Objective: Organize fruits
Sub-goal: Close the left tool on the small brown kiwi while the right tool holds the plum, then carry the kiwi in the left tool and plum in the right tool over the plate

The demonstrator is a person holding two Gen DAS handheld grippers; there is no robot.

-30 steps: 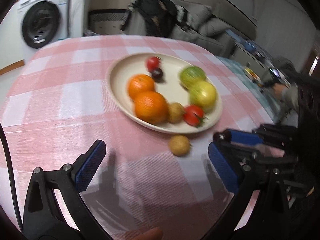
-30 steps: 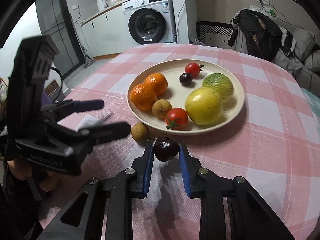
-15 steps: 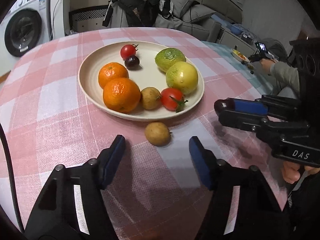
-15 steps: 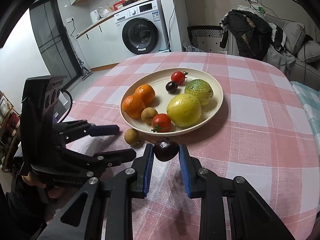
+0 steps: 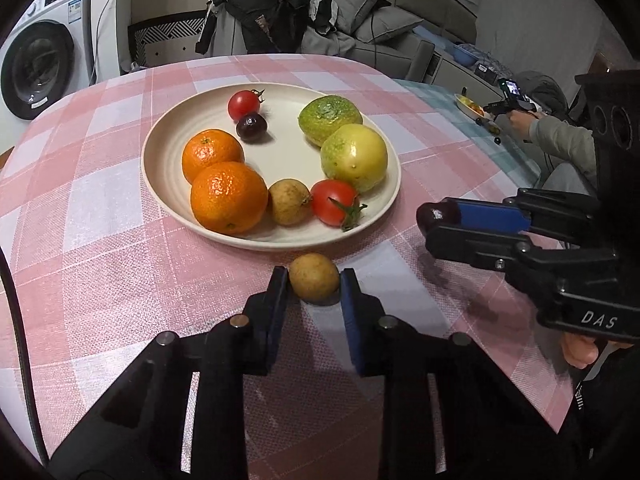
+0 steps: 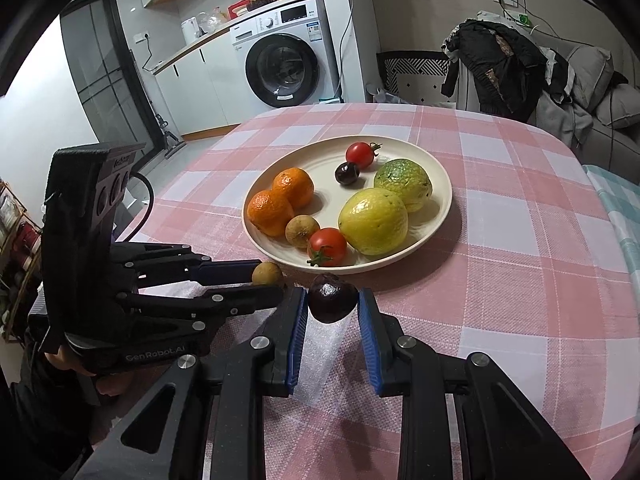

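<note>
- The left gripper [image 5: 314,280], wide open a moment ago, now has its jaws closed on the brown fruit [image 5: 314,283] beside the plate [image 5: 160,148].
- The right gripper [image 6: 333,300] still holds the dark fruit [image 6: 333,297] just above the table [image 6: 500,280].

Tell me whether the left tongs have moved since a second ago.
Yes. The left tongs have advanced toward the plate and closed around the small brown fruit lying on the tablecloth just short of the rim.

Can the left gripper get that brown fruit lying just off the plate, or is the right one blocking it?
Probably yes. The left gripper already brackets the brown fruit, fingers at both sides. The right gripper, shut on a dark fruit, sits off to the side, not between.
</note>
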